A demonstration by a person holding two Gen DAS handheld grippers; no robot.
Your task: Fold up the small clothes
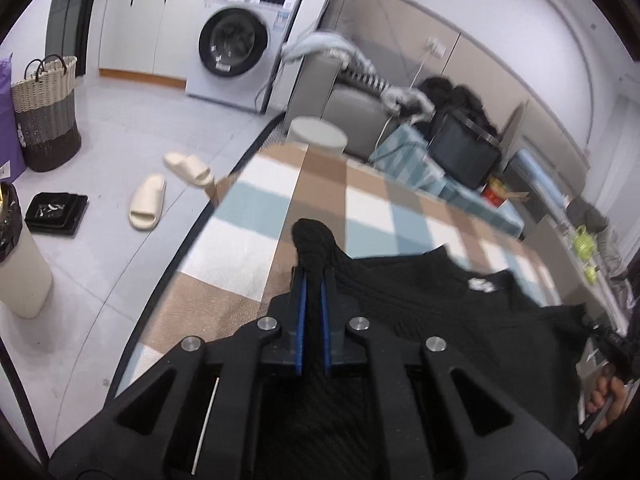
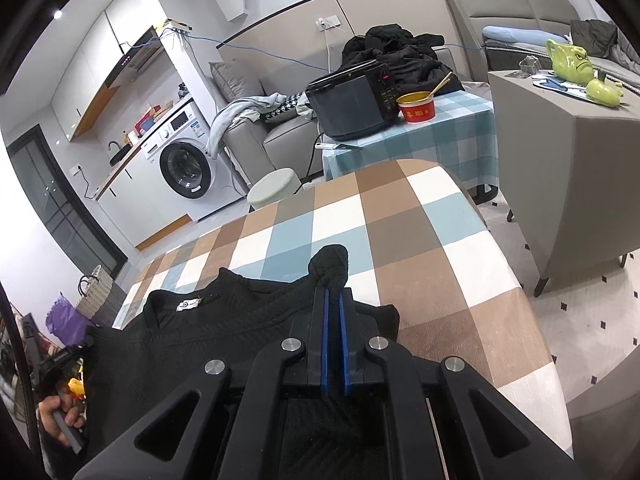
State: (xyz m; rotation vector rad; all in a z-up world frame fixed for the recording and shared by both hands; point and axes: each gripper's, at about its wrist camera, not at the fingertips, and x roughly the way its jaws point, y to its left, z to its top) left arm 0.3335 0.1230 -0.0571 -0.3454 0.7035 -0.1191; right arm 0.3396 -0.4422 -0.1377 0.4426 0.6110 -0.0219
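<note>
A small black knit top with a white neck label hangs stretched between my two grippers above the checked tablecloth. My left gripper is shut on one shoulder of the top, a bunch of fabric sticking out past the blue pads. In the right wrist view the top spreads to the left, and my right gripper is shut on its other shoulder. The tablecloth lies below and ahead. The lower part of the top is hidden under the grippers.
A round white stool stands past the table's far edge. A side table holds a black cooker and a red bowl. A washing machine, slippers and a wicker basket are on the floor side.
</note>
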